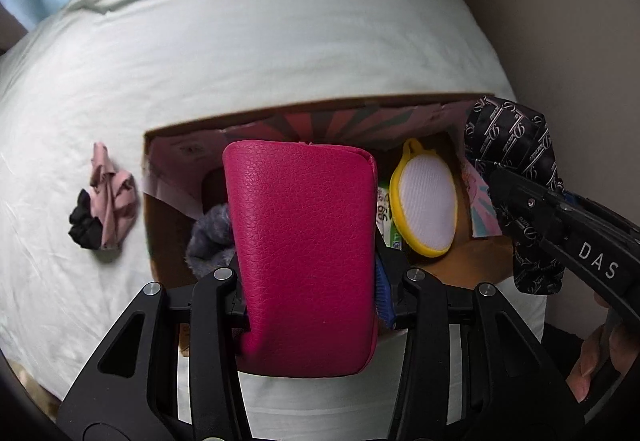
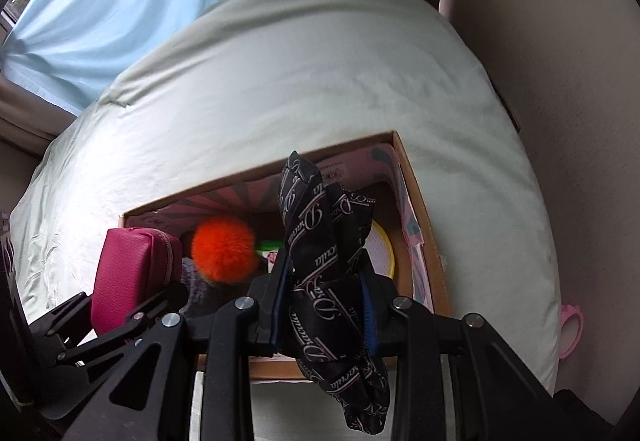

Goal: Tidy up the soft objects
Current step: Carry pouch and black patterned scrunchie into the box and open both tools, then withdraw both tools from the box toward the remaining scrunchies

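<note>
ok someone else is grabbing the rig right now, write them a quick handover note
Left claw: shut on the pink pouch, held above the box.
Right claw: shut on the black cloth, also over the box, toward its right side.
Box sits on the bed, open. Already inside: orange pompom, yellow round item, grey fuzzy piece.
Left to do: drop the pouch and cloth into the box. Then fetch the pink and black scraps lying on the bed left of the box.
</note>
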